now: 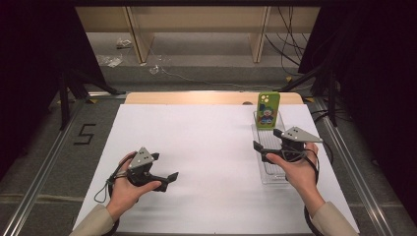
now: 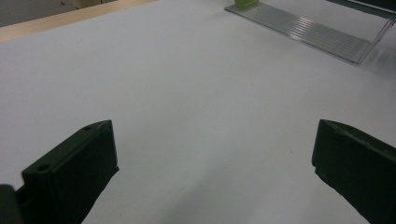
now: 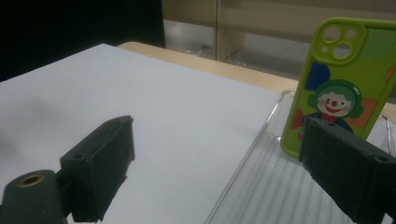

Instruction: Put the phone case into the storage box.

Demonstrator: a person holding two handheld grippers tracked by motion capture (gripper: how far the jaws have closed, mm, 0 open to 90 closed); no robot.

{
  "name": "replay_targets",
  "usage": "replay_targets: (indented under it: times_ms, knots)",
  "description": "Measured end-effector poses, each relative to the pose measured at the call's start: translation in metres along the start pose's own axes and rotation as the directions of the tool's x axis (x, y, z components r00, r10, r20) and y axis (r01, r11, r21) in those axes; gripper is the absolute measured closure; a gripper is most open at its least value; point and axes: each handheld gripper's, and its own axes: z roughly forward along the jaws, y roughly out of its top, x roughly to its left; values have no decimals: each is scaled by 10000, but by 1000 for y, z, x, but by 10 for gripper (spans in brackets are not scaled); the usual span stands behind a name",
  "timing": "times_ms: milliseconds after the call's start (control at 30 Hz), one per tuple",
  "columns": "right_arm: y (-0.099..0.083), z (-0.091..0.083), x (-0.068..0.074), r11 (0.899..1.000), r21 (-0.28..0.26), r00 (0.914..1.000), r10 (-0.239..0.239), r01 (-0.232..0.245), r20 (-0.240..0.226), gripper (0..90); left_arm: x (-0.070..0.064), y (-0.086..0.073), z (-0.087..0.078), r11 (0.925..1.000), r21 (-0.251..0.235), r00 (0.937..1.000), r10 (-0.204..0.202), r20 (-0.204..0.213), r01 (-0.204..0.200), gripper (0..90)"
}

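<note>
— while my right claw (image 1: 268, 145) hovers released over the clear tray (image 1: 273, 173), where's the phone case (image 1: 268, 110)?
— upright at the tray's far end, just ahead of it. my left claw (image 1: 164, 169) hangs released over the white bench (image 1: 196, 147), well apart.

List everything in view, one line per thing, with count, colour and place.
phone case: one, green with a clown picture, upright at the far end of the tray
tray: one, clear ribbed plastic, right side of the table
table: one, white top with a wooden far edge, centre
left gripper: one, black with a grey plate, near left over the table, jaws open
right gripper: one, black with a grey plate, over the tray, jaws open
</note>
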Motion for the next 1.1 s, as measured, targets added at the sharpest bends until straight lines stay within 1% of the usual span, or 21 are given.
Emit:
replay_targets:
  times_ms: [200,567,1100]
  knots:
    - [-4,-7,3,9999,-76,9998,-124,122,-172,121,1,0,-1,10000,9,10000,12,-27,-12,0]
    - [-10,-13,10,9993,-117,9980,-356,350,-520,132,2,-1,-2,10000,2,10000,-2,-53,2,0]
    - [-23,-27,12,9992,-126,9974,-389,382,-608,136,2,-1,-3,10000,-17,10000,-18,-93,18,0]
